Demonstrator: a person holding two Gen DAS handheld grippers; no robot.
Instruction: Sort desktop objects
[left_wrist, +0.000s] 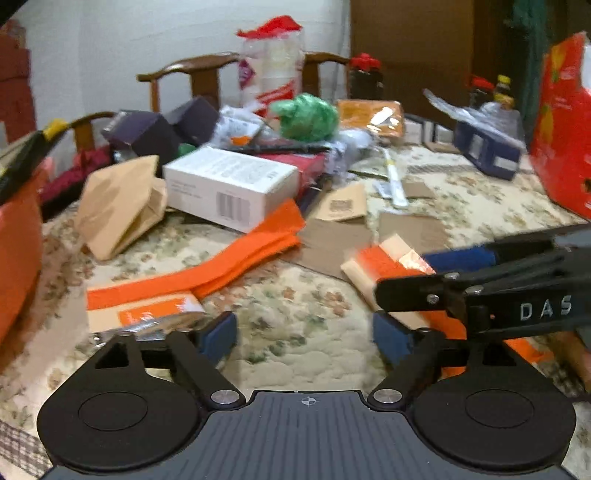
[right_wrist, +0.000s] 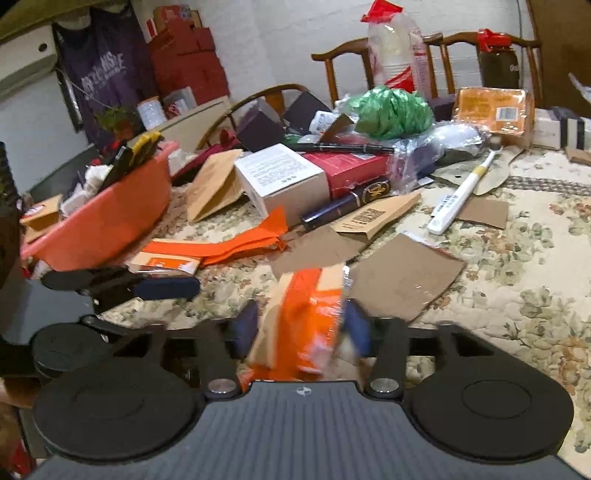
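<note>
Orange packet (right_wrist: 306, 317) stands tilted, long axis upright, between right gripper's (right_wrist: 303, 328) parted jaws.

White raised letters "DAS" stand on the black right gripper (left_wrist: 402, 275) arm; other print is too blurred.

Both wrist views look low and close across the cluttered table (left_wrist: 295, 295), sharing the white box (left_wrist: 229, 184) and orange cloth (right_wrist: 236, 243).
</note>
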